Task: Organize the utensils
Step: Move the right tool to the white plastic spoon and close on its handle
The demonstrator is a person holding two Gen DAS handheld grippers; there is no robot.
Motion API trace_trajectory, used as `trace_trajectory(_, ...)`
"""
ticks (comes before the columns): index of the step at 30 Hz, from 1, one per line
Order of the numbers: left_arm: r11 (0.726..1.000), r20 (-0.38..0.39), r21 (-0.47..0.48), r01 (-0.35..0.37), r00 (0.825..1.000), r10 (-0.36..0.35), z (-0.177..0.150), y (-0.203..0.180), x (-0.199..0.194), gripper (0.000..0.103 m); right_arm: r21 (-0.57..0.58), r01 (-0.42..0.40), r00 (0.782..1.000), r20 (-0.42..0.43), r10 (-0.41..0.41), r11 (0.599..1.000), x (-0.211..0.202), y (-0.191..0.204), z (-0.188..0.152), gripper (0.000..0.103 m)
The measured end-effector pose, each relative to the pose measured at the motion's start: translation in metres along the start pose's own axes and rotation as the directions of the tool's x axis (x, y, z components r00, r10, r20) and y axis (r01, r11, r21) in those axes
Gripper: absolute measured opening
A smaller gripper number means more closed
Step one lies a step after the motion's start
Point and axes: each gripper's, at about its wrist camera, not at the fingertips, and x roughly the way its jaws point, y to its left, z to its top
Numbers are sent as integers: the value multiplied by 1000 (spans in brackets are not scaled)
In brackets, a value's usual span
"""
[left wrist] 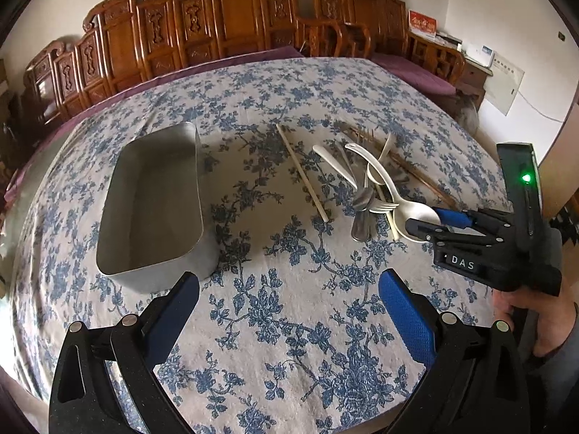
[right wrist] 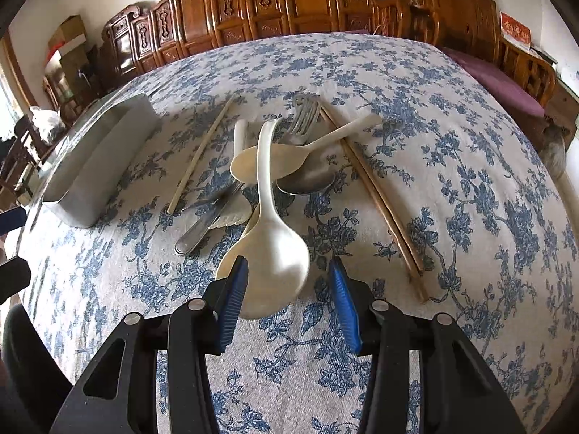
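Note:
A heap of utensils lies on the blue floral tablecloth (right wrist: pixel 452 144). A large white spoon (right wrist: pixel 275 253) lies on top of the heap, bowl nearest me. My right gripper (right wrist: pixel 287 266) straddles that bowl. Its left pad (right wrist: pixel 235 289) is at the bowl's edge and a gap shows at its right pad (right wrist: pixel 342 296), so it is open. Under it lie a second white spoon (right wrist: pixel 275 161), a metal spoon (right wrist: pixel 307 179), a metal fork (right wrist: pixel 304 119), a white plastic fork (right wrist: pixel 231 217) and brown chopsticks (right wrist: pixel 380 199). My left gripper (left wrist: pixel 289 278) hangs open and empty beside an empty metal tin (left wrist: pixel 152 209).
A single pale chopstick (left wrist: pixel 304 173) lies between the tin and the heap. Carved wooden chairs (left wrist: pixel 231 18) line the far side of the table, with a purple cushion (right wrist: pixel 499 86) at the right. A person's hand (left wrist: pixel 524 307) holds the right gripper (left wrist: pixel 430 222).

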Motion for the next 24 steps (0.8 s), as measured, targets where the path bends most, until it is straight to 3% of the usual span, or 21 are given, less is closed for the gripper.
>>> trace_trajectory(1, 1000, -3, 1, 3, 1000, -3, 1, -1, 2, 96, -1, 1, 1000, 3, -1, 1000, 0, 0, 0, 48)
trace_trajectory(5, 1000, -11, 13, 4, 1000, -4, 9, -6, 13, 96, -12, 31, 999, 13, -31, 999, 0, 0, -1, 21)
trace_trajectory(11, 1000, -31, 5, 19, 999, -19, 25, -11, 33, 92, 4, 3, 999, 44, -3, 1000, -8, -4, -2, 7)
trace_trajectory(19, 1000, -67, -11, 18, 998, -18, 41, -18, 66, 80, 42, -11, 994, 112, 6, 999, -24, -13, 2, 5)
trace_trajectory(24, 1000, -112, -22, 11, 994, -13, 51, -18, 94, 57, 62, 8, 991, 133, -16, 998, -27, -22, 2, 5)
